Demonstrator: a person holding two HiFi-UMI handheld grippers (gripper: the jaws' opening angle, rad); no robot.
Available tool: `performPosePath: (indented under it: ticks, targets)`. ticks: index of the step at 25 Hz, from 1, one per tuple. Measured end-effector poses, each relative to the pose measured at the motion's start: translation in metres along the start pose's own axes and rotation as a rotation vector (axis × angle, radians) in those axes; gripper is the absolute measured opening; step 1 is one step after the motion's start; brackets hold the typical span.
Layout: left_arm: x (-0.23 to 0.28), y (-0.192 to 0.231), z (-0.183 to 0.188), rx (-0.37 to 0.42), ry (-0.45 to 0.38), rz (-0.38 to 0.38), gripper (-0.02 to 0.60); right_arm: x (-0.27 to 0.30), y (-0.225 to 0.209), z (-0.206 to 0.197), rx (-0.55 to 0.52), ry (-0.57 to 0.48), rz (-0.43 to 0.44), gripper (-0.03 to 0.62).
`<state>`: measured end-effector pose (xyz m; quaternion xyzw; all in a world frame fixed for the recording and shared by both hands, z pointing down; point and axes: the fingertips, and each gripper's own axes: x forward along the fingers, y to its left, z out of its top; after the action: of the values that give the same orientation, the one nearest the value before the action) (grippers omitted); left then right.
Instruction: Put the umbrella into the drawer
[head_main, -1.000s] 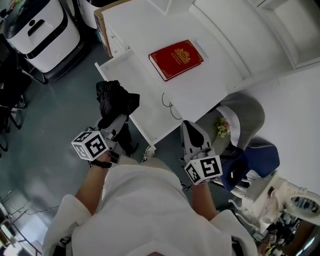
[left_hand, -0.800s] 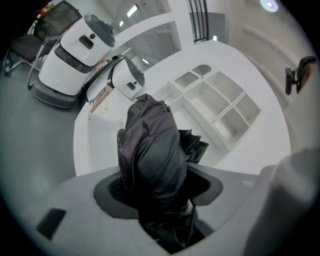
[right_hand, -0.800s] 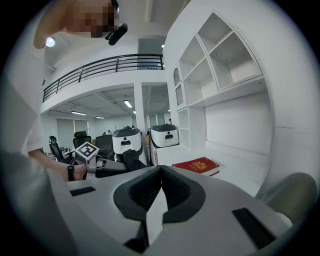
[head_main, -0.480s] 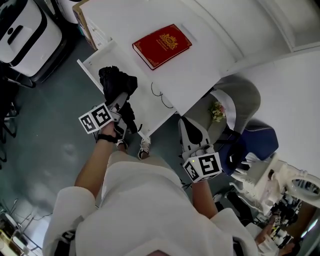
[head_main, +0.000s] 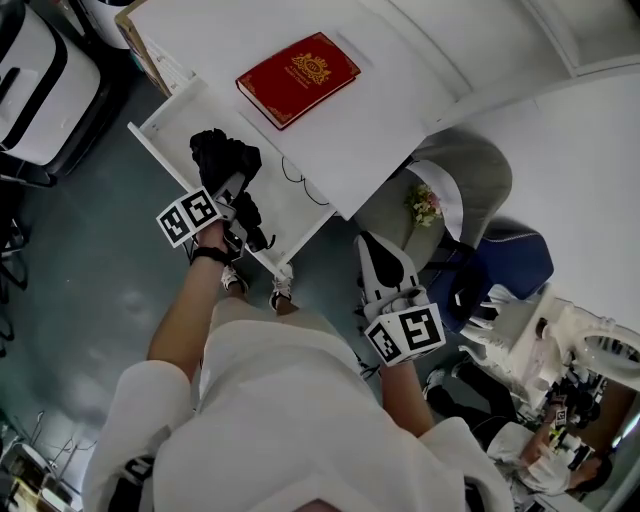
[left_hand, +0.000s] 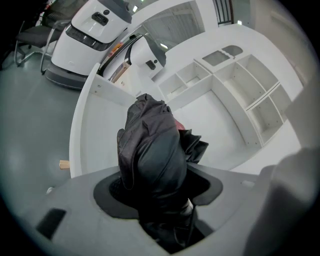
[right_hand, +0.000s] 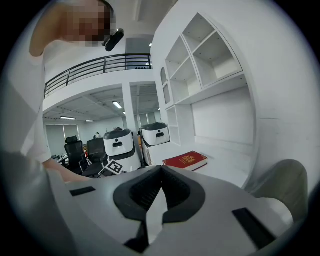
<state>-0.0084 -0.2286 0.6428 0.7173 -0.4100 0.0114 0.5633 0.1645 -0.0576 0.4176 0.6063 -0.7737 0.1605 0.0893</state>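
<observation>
The left gripper (head_main: 237, 193) has its fingers clenched round the bundled black umbrella (left_hand: 152, 155), gripping it low so that most of the folded fabric sticks out ahead of the fingers. This looks like a grip chosen so the bulk can go into the drawer first. The umbrella hangs over the open white drawer (head_main: 168, 122), pulled out from under the white worktop (head_main: 370, 130); whether the fabric already touches the drawer floor cannot be told. The right gripper (head_main: 377, 250) is held off to the side below the worktop edge, its fingers closed together on nothing, probably kept free to push the drawer shut afterwards. On the worktop lies a red book (head_main: 298, 66), well apart from the drawer opening, and a thin dark wire loop (head_main: 292, 180) sits near the worktop's front edge, close to the umbrella. A grey chair (head_main: 475, 185) stands by the right gripper. The drawer's inside shows nothing else, so only its side walls and the overhanging worktop edge could catch loose fabric.
</observation>
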Motion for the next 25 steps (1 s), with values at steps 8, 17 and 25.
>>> performPosePath:
  ticks: [8,17,25]
  targets:
    - [0.036,0.026,-0.016,0.041,0.068,0.115,0.258,0.000,-0.008,-0.008,0.004,0.024,-0.022,0.000]
    - [0.069,0.045,-0.019,0.065,0.101,0.197,0.258,-0.003,-0.019,-0.011,-0.003,0.045,-0.071,0.000]
    - [0.090,0.058,-0.023,0.010,0.093,0.230,0.259,-0.020,-0.030,-0.020,0.003,0.062,-0.126,0.000]
